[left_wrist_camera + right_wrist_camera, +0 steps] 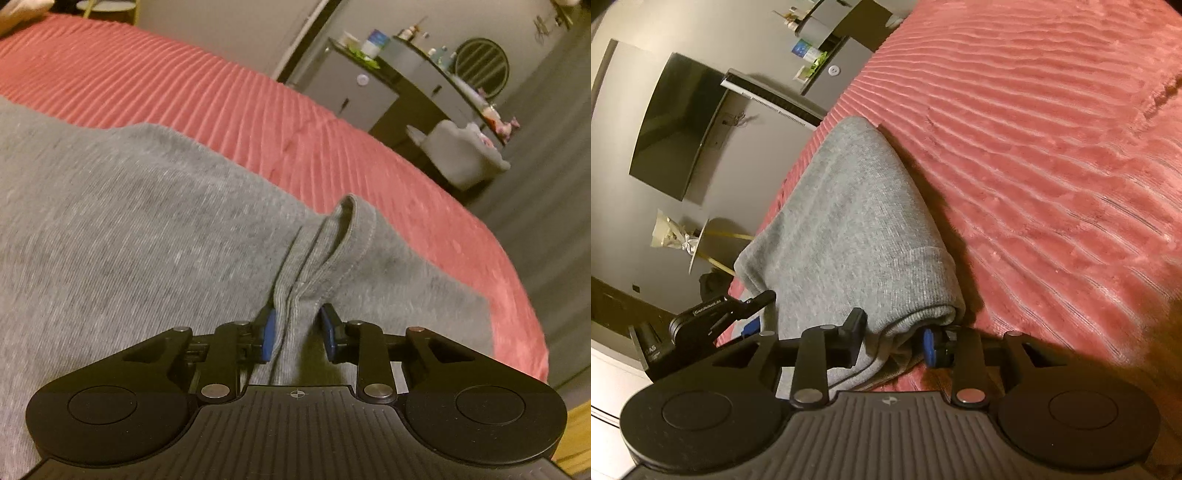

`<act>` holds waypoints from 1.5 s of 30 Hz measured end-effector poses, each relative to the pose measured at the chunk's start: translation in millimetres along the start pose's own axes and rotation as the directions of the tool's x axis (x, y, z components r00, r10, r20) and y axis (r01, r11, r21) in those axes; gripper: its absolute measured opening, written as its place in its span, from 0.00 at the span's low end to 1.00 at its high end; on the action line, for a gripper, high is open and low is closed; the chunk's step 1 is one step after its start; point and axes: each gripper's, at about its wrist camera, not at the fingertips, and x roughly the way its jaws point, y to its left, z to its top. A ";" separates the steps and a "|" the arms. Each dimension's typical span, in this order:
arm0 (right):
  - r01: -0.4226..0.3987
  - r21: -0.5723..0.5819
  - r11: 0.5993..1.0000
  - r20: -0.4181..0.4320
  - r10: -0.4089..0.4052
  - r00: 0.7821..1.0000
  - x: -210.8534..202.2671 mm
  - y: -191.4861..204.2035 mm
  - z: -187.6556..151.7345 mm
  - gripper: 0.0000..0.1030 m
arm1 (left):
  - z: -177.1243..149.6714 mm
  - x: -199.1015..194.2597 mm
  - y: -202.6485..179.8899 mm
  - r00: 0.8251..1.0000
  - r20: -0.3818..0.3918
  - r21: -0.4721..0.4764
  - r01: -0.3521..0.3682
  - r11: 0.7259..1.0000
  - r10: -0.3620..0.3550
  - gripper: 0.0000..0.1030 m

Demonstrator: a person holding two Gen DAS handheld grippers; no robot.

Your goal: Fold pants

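Grey knit pants (129,229) lie on a red ribbed bedspread (184,88). In the left wrist view, my left gripper (298,334) has its blue pads either side of a bunched hemmed edge of the pants, closed on the fabric. In the right wrist view, my right gripper (894,341) is shut on a folded grey edge of the pants (857,229), which rise as a lifted fold above the bedspread (1052,166). The left gripper (716,317) shows at the lower left of that view, next to the same fabric.
A grey cabinet (351,92) with small items on top and a grey stool (458,155) stand beyond the bed's far edge. A wall TV (676,129) and a shelf (768,99) show in the right wrist view. Floor lies right of the bed (554,221).
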 end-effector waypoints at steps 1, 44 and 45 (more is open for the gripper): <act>0.003 -0.008 1.000 0.001 -0.003 1.000 1.5 2.1 -0.1 0.32 | 0.1 0.0 3.1 1.000 -0.002 -0.018 0.012 1.000 -0.012 0.29; 0.033 -0.193 0.981 0.000 -0.033 0.999 5.9 25.6 -6.9 0.29 | -7.8 -35.5 28.4 0.999 -0.037 -0.011 0.001 1.000 -0.001 0.65; 0.031 -0.190 0.981 -0.001 -0.031 1.000 6.8 25.4 -7.2 0.29 | -8.9 -34.2 26.9 0.999 -0.040 -0.002 0.005 1.000 -0.005 0.68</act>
